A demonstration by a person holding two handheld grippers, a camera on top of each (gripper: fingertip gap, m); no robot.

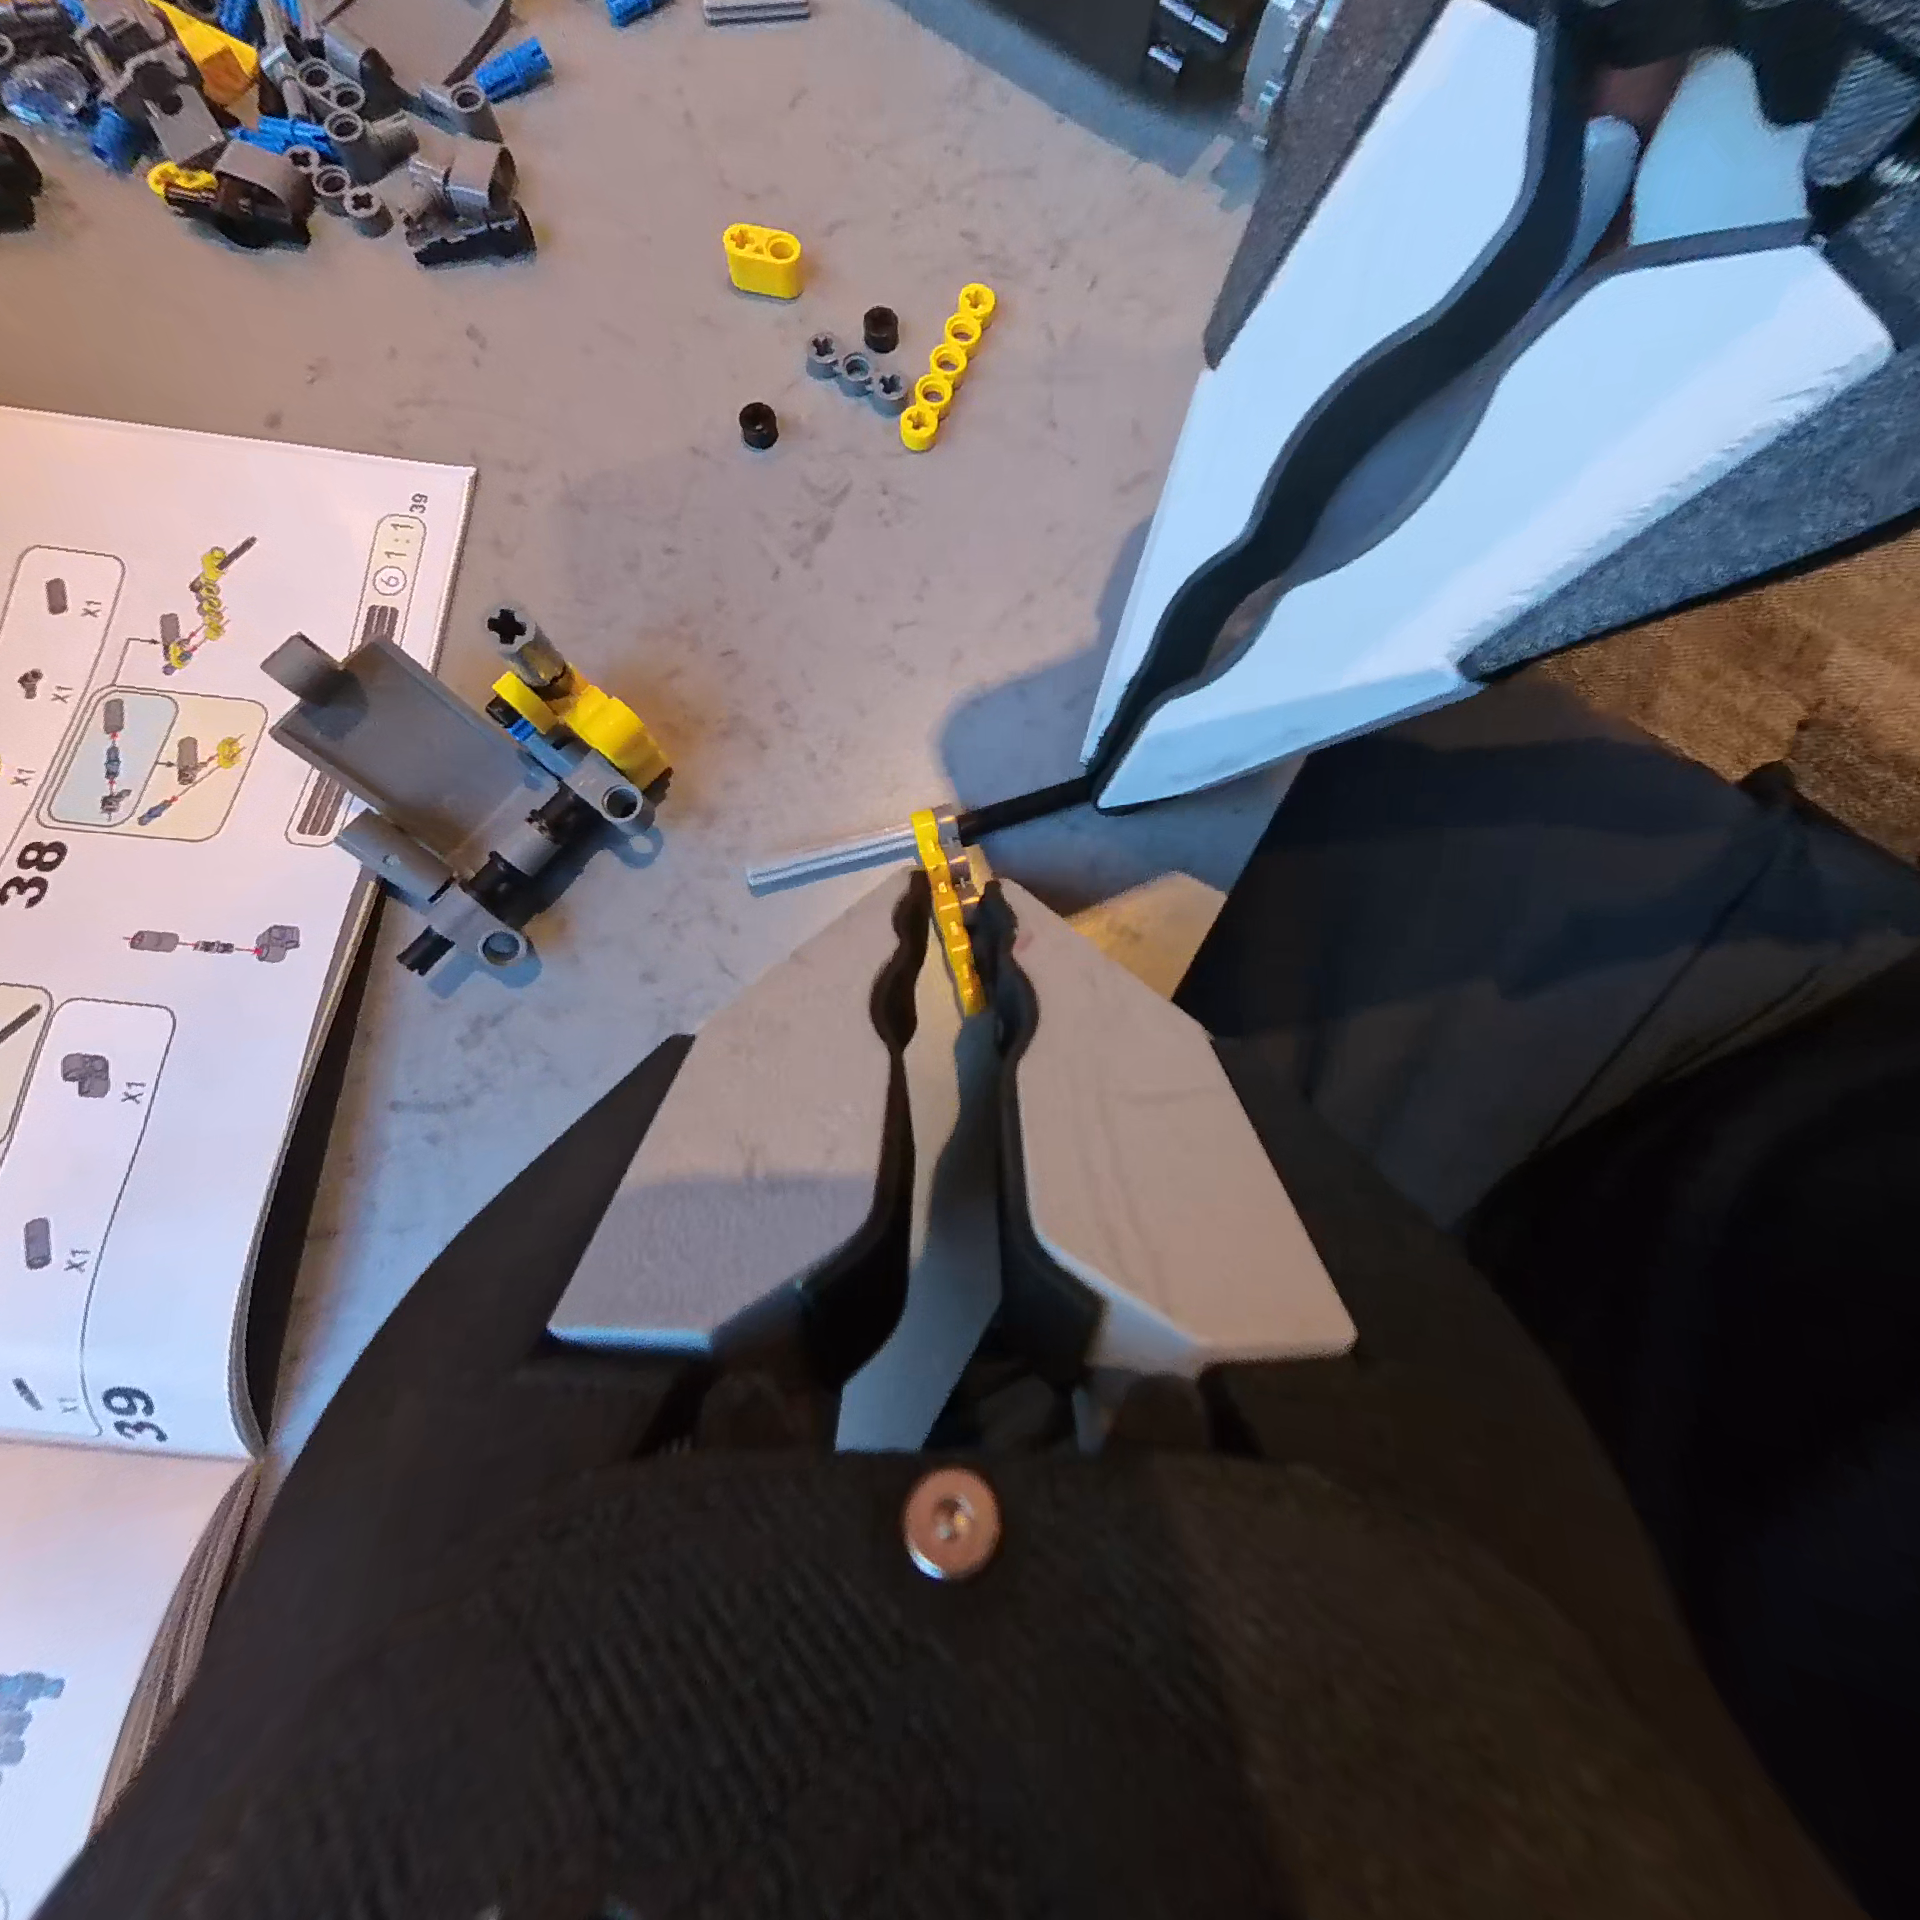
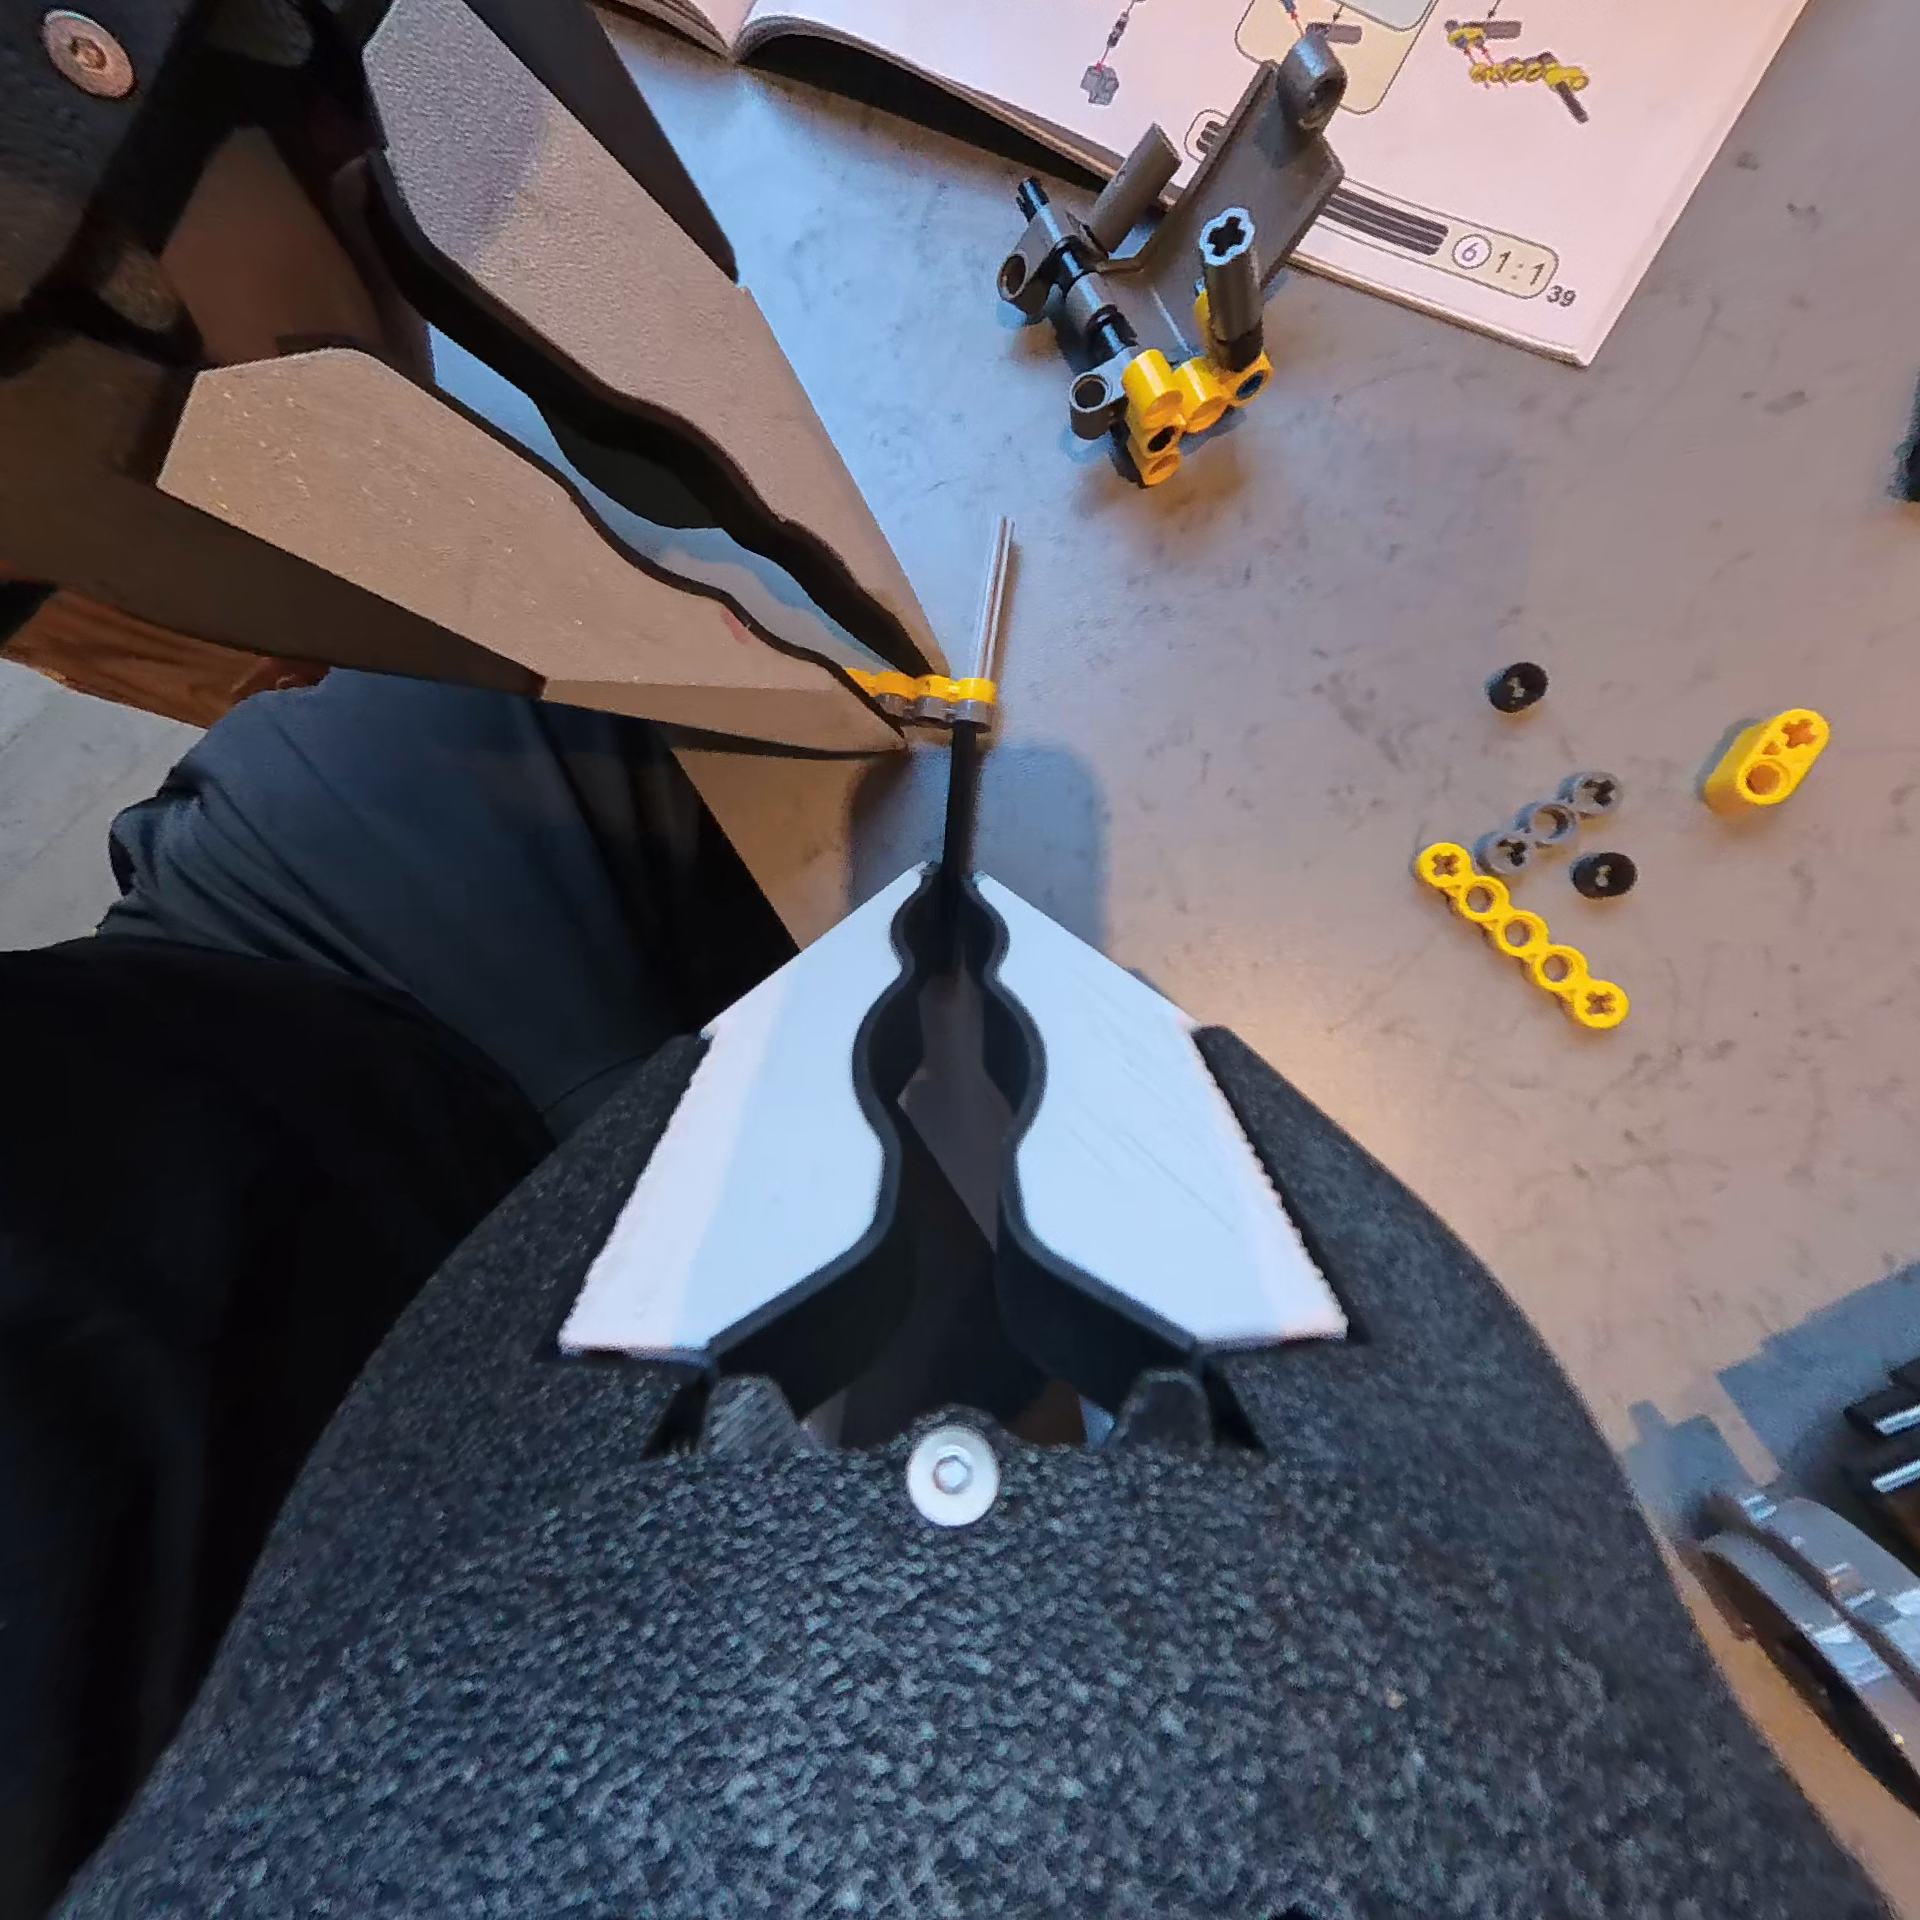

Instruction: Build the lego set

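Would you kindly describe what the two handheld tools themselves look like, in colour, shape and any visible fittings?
The left tool has a smooth black ribbed body, a silver screw at its centre, and two grey wedge-shaped fingers lined with wavy black pads. The right tool has a speckled dark grey, rough-textured body, a matching silver screw, and white wedge fingers with the same wavy black lining. No cables or sleeves show.

The left gripper (image 1: 951, 894) is clamped on a thin yellow beam (image 1: 958, 940) backed by a grey one, above the near edge of the grey table (image 1: 727, 582). A grey axle (image 1: 826, 864) runs through the beam's far end and meets a black axle (image 1: 1023, 812), which the right gripper (image 1: 1093, 788) pinches at its tips. An open instruction booklet (image 1: 208, 935) lies along the table's left edge, a grey and yellow assembly (image 1: 488, 790) partly upon it. Farther in lie a five-hole yellow beam (image 1: 948, 366), a short yellow beam (image 1: 764, 260), two black bushes and a small grey beam; loose parts (image 1: 260, 125) heap in the far left corner.
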